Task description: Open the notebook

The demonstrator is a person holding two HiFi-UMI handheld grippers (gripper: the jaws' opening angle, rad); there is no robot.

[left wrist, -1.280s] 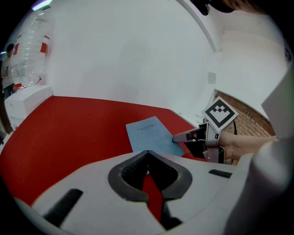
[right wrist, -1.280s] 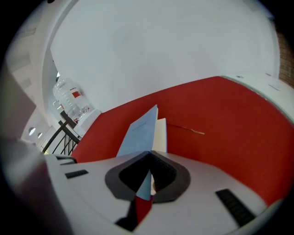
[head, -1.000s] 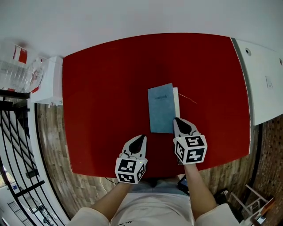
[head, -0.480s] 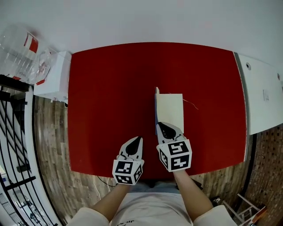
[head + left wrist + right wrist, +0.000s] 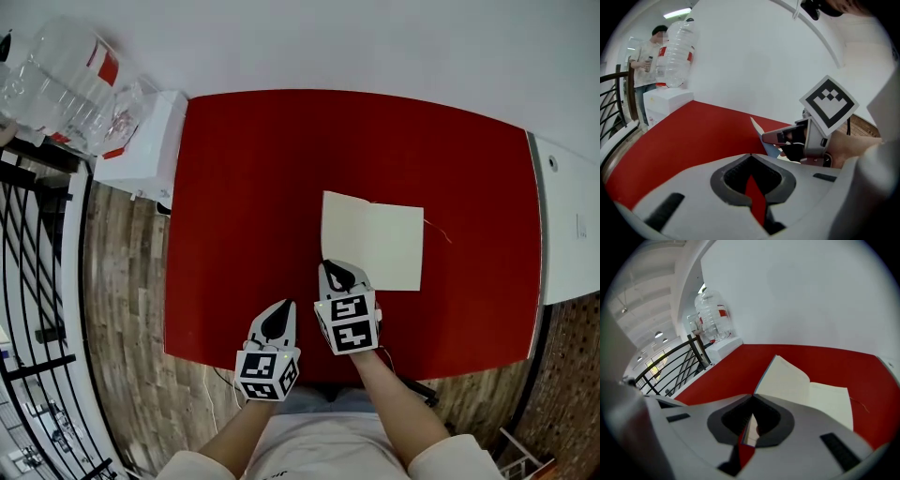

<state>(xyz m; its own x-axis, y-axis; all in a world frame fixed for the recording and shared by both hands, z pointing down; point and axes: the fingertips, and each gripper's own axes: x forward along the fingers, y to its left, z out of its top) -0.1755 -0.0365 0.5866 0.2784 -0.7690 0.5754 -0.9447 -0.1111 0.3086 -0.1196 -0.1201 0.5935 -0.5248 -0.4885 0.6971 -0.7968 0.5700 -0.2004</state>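
Observation:
The notebook (image 5: 375, 239) lies open on the red table (image 5: 234, 187), cream pages up. Its left leaf, the blue-edged cover (image 5: 780, 376), stands raised at a slant. My right gripper (image 5: 331, 266) is at the cover's near left corner and shut on it; the thin edge of the cover shows between the jaws in the right gripper view (image 5: 752, 397). My left gripper (image 5: 284, 306) hovers near the table's front edge, left of the right one, shut with nothing in it. In the left gripper view, the left gripper (image 5: 750, 155) looks toward the right gripper (image 5: 769, 137) and the cover's corner (image 5: 756, 128).
A white cabinet (image 5: 141, 150) with large water bottles (image 5: 66, 80) stands off the table's far left corner. Black railing (image 5: 37, 281) runs along the left. A white ledge (image 5: 567, 216) borders the table's right side. A person (image 5: 647, 51) stands beyond the bottles.
The blue cover has swung from closed, through upright, over to the left, baring cream pages. My right gripper moved left with it. The left gripper shifted slightly toward the table's front edge.

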